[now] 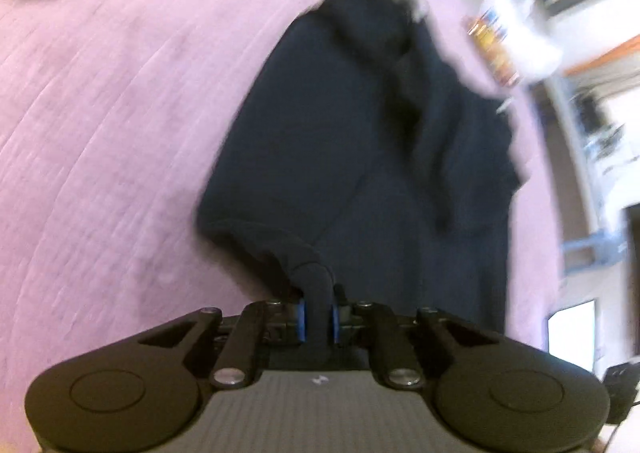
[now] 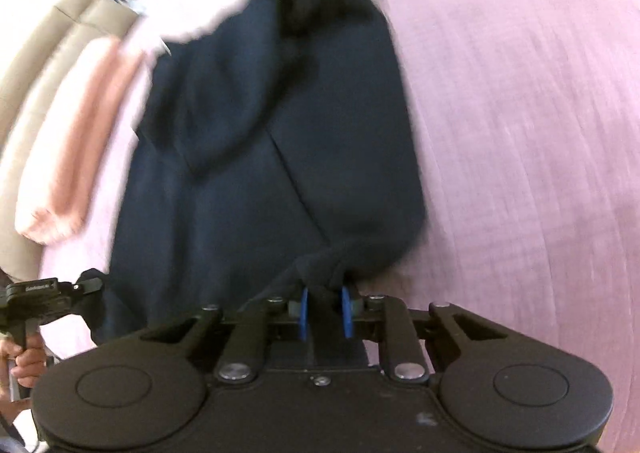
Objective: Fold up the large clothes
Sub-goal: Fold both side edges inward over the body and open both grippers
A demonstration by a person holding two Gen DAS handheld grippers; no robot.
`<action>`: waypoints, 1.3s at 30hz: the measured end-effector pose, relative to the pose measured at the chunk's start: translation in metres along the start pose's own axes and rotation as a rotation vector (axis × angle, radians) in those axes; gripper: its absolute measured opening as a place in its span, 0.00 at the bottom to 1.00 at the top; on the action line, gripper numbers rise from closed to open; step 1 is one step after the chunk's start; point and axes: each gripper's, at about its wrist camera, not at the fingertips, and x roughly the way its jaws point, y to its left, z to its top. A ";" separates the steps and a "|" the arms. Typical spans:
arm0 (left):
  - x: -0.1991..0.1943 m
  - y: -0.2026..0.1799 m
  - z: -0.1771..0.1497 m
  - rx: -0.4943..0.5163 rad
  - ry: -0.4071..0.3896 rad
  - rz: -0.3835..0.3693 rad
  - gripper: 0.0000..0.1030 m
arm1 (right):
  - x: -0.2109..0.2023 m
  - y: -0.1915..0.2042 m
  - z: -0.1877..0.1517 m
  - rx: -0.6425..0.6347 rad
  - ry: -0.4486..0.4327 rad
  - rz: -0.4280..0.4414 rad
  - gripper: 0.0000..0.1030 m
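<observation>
Both grippers clamp navy garment [image 1: 360,141], pink cloth [image 2: 72,141] R view only

The left gripper [image 1: 318,319] points steeply down, its blue pads [image 1: 302,321] pinched close on a fold of dark cloth. The right gripper [image 2: 325,311] tilts down alike — pads [image 2: 346,311] clamped on bunched cloth. At the right view's near left edge, a hand [image 2: 26,365] grips the other tool's handle.

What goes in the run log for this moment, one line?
left hand-held gripper: shut on navy garment | right hand-held gripper: shut on navy garment | surface: pink bedspread | frames blurred
</observation>
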 end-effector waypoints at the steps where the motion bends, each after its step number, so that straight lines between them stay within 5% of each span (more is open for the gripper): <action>1: 0.000 -0.010 0.015 0.017 -0.036 -0.021 0.13 | 0.000 0.004 0.018 -0.027 -0.049 0.004 0.20; 6: 0.018 -0.048 0.104 0.049 -0.245 -0.042 0.22 | 0.013 0.011 0.104 -0.062 -0.322 -0.058 0.24; 10: 0.022 -0.054 0.153 -0.017 -0.395 -0.037 0.40 | 0.018 0.005 0.139 0.052 -0.360 -0.069 0.61; 11: 0.022 -0.057 0.155 -0.006 -0.411 -0.023 0.43 | 0.015 0.005 0.135 0.029 -0.372 -0.076 0.60; 18: 0.045 -0.067 0.103 0.154 -0.270 0.113 0.44 | 0.041 0.012 0.074 -0.090 -0.262 -0.201 0.61; 25: 0.112 -0.075 0.073 0.263 -0.148 0.220 0.43 | 0.068 0.038 0.040 -0.324 -0.303 -0.323 0.50; 30: 0.139 -0.065 0.069 0.197 -0.127 0.270 0.47 | 0.106 0.027 0.046 -0.277 -0.128 -0.306 0.50; 39: 0.147 -0.073 0.070 0.251 -0.105 0.334 0.48 | 0.109 0.016 0.041 -0.239 -0.148 -0.286 0.50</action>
